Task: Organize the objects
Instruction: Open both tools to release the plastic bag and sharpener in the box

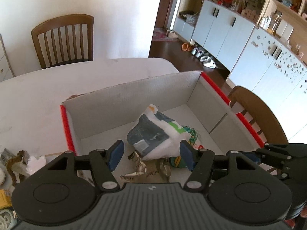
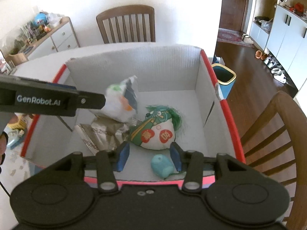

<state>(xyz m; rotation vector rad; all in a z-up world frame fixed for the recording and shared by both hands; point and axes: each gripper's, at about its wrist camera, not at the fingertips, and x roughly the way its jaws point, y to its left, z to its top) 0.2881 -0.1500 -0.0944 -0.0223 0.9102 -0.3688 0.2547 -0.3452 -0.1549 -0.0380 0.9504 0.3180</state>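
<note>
Above the red-edged box point(image 1: 134, 95) on the bench, the left wrist view shows the left gripper point(image 1: 151, 153) with jaws half open and empty, a white-and-blue plush point(image 1: 153, 132) lying just beyond them; the right wrist view shows the right gripper point(image 2: 149, 156), jaws parted, empty, the green plush point(image 2: 155, 134) directly ahead at centre frame.

White table point(image 1: 38, 99); cardboard box point(image 1: 134, 95)

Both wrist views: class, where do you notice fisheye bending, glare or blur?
Left wrist view: the cardboard box rim bows and the wall above the chair is overexposed. Right wrist view: the white plush looks softly blurred; the right-hand chair curves strongly.
</note>
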